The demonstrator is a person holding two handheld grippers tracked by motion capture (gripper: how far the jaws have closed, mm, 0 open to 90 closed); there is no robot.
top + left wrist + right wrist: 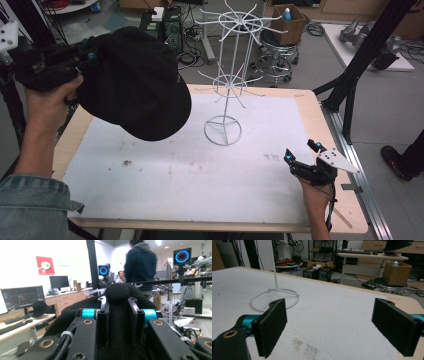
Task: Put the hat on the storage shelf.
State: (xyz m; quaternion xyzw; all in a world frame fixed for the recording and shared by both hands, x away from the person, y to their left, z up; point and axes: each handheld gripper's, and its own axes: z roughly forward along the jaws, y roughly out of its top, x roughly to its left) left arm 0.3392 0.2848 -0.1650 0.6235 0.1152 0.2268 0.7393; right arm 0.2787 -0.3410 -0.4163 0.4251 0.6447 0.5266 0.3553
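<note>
The step in hand looks to be hanging the black cap (135, 85) on the white wire rack (231, 75) that stands upright toward the far middle of the tabletop (310, 125); to do it well, I would carry the cap across above the upper ring of prongs, keep its hollow facing down, and lower it so that one prong tip enters the crown cleanly rather than catching the brim; the rack is light wire on a small ring base, so a sideways push could tip or slide it, and the free tool could steady the base if needed; the left tool (82, 55) is held high above the near-left corner of the tabletop, well apart from the rack, and in the left gripper view its jaws are drawn close together, pinching a fold of the cap's black fabric (117, 315) between them, with the cap hanging clear of the surface; the right tool (302, 152) sits low near the right edge of the tabletop, its jaws spread wide and holding nothing, with bare white surface between the pads (273, 325) and the rack's base ring ahead.
</note>
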